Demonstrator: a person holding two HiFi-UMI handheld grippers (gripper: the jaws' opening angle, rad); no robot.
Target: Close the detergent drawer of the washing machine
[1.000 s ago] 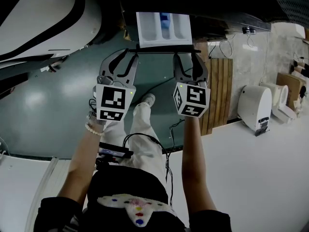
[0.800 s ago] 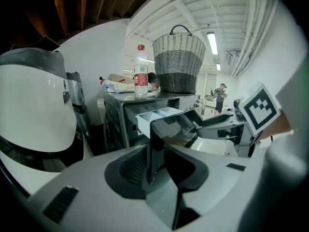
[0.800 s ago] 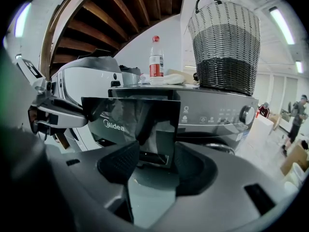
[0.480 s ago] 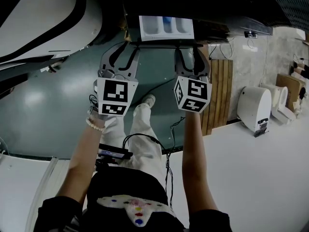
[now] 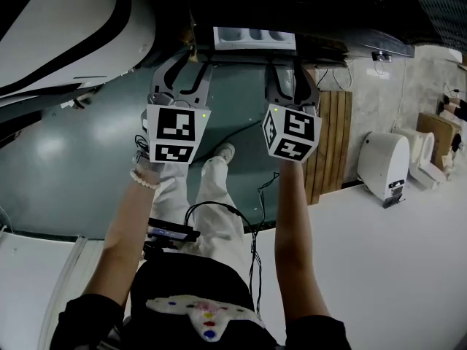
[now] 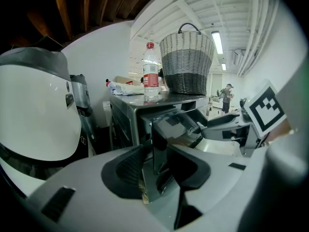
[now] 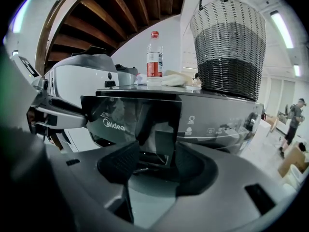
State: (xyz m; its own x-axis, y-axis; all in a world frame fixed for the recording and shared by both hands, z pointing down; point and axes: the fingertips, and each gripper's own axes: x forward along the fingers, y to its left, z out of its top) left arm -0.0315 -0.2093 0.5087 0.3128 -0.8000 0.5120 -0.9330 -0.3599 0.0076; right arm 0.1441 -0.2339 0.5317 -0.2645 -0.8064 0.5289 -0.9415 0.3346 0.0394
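The detergent drawer (image 5: pixel 254 38) juts a short way out of the washing machine (image 7: pixel 217 120), with only a strip of its white tray showing. My left gripper (image 5: pixel 184 65) and right gripper (image 5: pixel 288 65) sit side by side against its dark front panel (image 7: pixel 130 120). In the left gripper view the left gripper (image 6: pixel 154 166) has the left end of the panel (image 6: pixel 166 129) between its jaws. Those jaws have just been opening and stand wide, gripping nothing. The right gripper (image 7: pixel 157 166) is open too, with the panel close in front of its pads.
A plastic bottle (image 7: pixel 154 62) and a woven basket (image 7: pixel 227 47) stand on top of the machine. A large white curved appliance (image 5: pixel 66 28) is at the left. Wooden slats (image 5: pixel 332 133) and a small white unit (image 5: pixel 387 162) are at the right. The person's shoe (image 5: pixel 225 150) is below the grippers.
The drawer has slid further into the machine, so less of its tray shows. Both grippers moved forward with it. The left jaws spread wider.
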